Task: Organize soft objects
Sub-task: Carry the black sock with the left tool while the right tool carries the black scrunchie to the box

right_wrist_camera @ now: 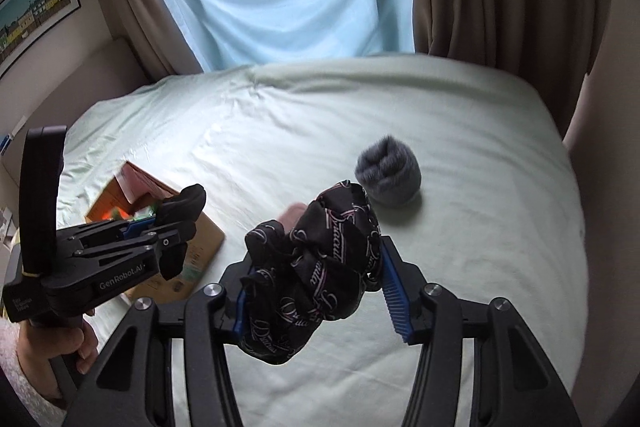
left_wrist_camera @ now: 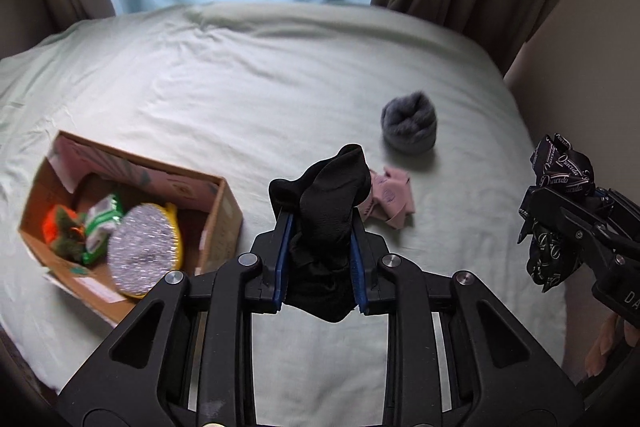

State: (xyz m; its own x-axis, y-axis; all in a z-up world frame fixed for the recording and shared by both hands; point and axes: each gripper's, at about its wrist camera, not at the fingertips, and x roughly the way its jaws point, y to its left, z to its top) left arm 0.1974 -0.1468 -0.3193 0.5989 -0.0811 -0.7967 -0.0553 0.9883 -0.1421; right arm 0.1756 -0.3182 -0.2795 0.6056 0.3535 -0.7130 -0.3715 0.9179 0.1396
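Two hand-held grippers hang above a bed with a pale green sheet [left_wrist_camera: 200,87], each clamped on one piece of cloth. The left gripper [left_wrist_camera: 320,247] pinches a black sock [left_wrist_camera: 328,203] tight between its blue pads. The right gripper [right_wrist_camera: 320,291] holds a bunched black fabric with pink script lettering [right_wrist_camera: 316,267].

Two soft things still lie on the sheet: one rolled grey fuzzy sock ball [left_wrist_camera: 409,127] and, just beside the black sock in the left view, one crumpled pink cloth [left_wrist_camera: 390,197]. One open cardboard box [left_wrist_camera: 216,227] sits to the left, holding one round silver scrubber with a yellow rim [left_wrist_camera: 144,251], one green-and-white packet [left_wrist_camera: 100,227] and one orange-and-green item [left_wrist_camera: 64,231].
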